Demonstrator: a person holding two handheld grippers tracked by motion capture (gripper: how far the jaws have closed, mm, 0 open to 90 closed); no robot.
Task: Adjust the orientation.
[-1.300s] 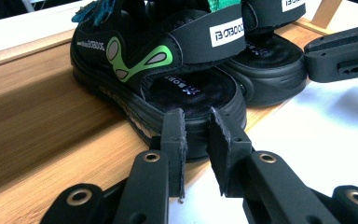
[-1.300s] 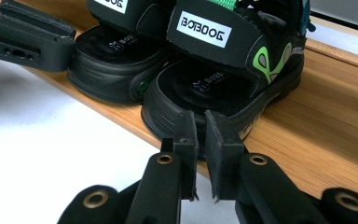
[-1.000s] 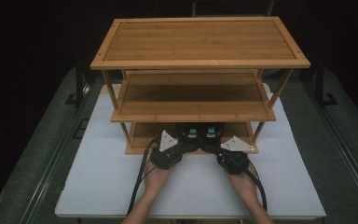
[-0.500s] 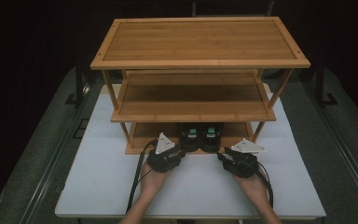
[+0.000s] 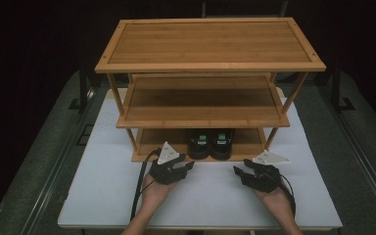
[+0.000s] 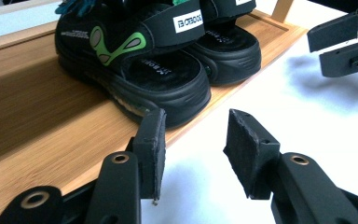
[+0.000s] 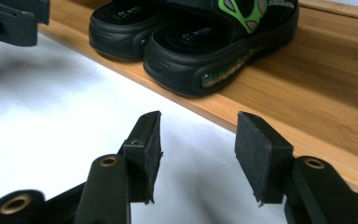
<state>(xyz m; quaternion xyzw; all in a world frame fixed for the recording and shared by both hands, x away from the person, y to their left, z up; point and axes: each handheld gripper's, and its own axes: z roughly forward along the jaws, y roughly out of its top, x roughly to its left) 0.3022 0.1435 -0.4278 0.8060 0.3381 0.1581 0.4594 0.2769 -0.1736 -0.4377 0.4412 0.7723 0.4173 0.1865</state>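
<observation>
Sandals: pair of black strapped sandals with green and grey side patches (image 5: 210,143) is sitting side by side on the bottom tier of the three-tier bamboo shoe rack (image 5: 210,63), near its front edge, heels facing the person. Middle and top tiers are lying bare. Rack is standing on the white tabletop (image 5: 98,196).

Progress, as a judgement: the shelving of the sandals is looking done, both shoes resting fully on the wood with nothing gripping them. What is left seems to be only clearing the hands away from the rack.

Pose: left gripper (image 5: 181,166) is hovering low over the white tabletop just in front of the rack's lower edge, left of the sandals, jaws spread and holding nothing; in the left gripper view the nearer sandal (image 6: 135,65) is lying just beyond the pads. Right gripper (image 5: 242,172) is sitting a little farther out from the rack, right of the sandals, jaws likewise parted and empty, angling inward toward the pair (image 7: 200,42). Both forearms are entering from the bottom edge.
</observation>
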